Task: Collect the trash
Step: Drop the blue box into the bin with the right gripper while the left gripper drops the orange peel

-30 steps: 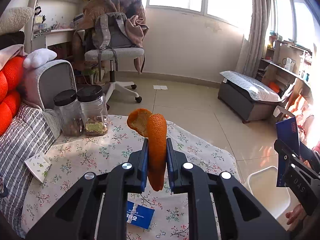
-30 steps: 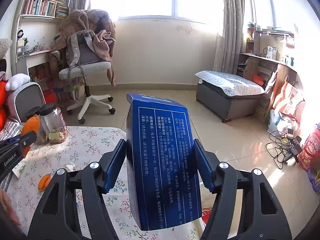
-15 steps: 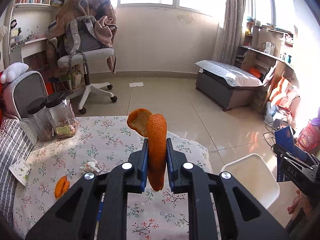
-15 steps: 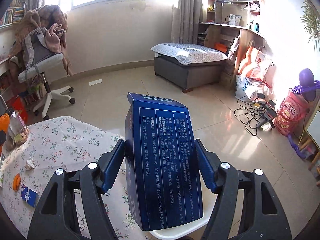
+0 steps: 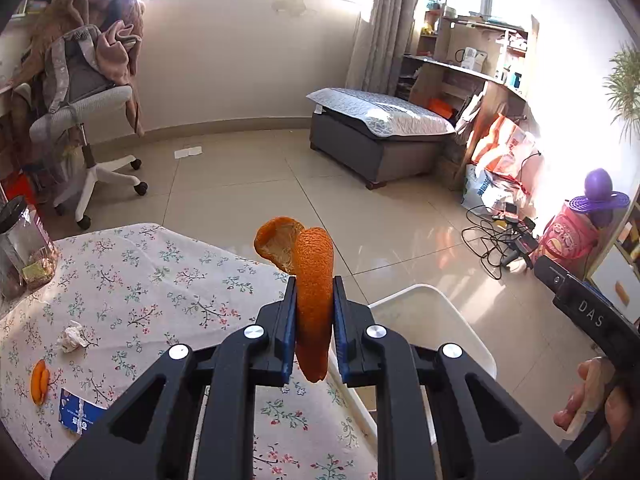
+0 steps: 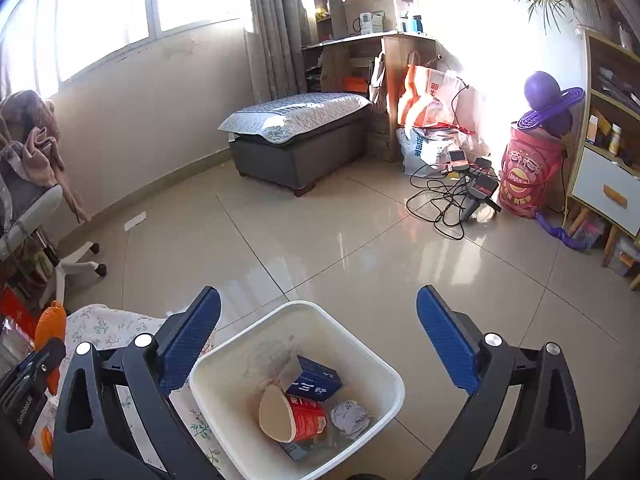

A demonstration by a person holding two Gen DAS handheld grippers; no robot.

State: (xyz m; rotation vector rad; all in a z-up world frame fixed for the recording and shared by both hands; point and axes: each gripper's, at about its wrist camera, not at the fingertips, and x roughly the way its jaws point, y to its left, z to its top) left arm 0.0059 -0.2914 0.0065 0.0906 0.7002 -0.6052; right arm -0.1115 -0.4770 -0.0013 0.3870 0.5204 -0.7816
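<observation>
My left gripper (image 5: 314,312) is shut on an orange peel (image 5: 310,280) and holds it above the table's right edge, close to the white bin (image 5: 436,320). My right gripper (image 6: 318,320) is open and empty above the white bin (image 6: 224,364). The blue box (image 6: 316,380) lies in the bin with a red cup (image 6: 296,416) and crumpled paper (image 6: 350,418). On the floral table (image 5: 160,280) lie a crumpled tissue (image 5: 71,336), another orange peel (image 5: 39,376) and a small blue packet (image 5: 78,416).
A glass jar (image 5: 22,252) stands at the table's far left. An office chair (image 5: 80,112) is behind the table. A grey ottoman (image 6: 300,136), cables (image 6: 444,200) and a red snack tub (image 6: 526,172) are on the tiled floor.
My right gripper swung right over the bin, opened and let the blue box fall into it. My left gripper carried the orange peel right toward the bin.
</observation>
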